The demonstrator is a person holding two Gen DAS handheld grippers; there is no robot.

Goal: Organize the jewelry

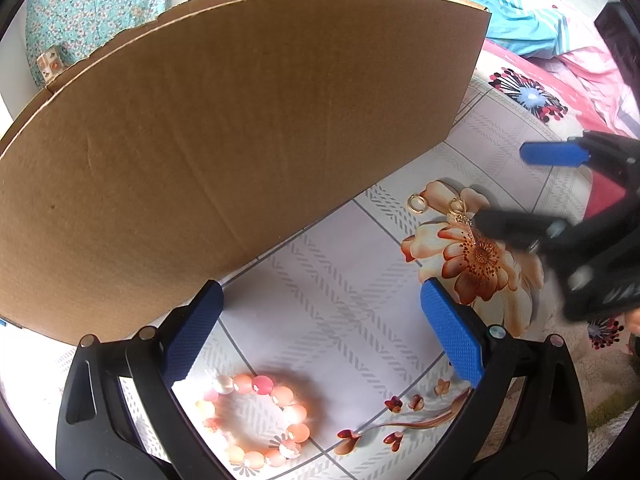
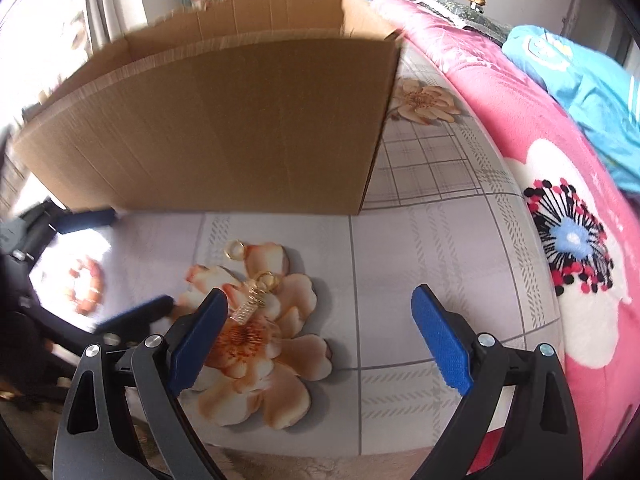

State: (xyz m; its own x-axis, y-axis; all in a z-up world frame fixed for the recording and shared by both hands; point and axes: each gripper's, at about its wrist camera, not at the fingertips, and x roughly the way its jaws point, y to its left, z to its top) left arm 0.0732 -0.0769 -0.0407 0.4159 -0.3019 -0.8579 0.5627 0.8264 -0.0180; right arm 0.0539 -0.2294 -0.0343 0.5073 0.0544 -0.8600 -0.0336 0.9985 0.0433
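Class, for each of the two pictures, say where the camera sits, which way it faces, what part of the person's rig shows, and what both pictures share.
Left wrist: sits on the left gripper, facing down and forward at the bead bracelet and the cardboard box; its own open fingers show, with the right gripper at the right edge.
Right wrist: sits on the right gripper, facing the gold keychain on the flowered sheet; its own open fingers show, the left gripper at left.
Shared: box, bracelet, keychain, gold ring, sheet.
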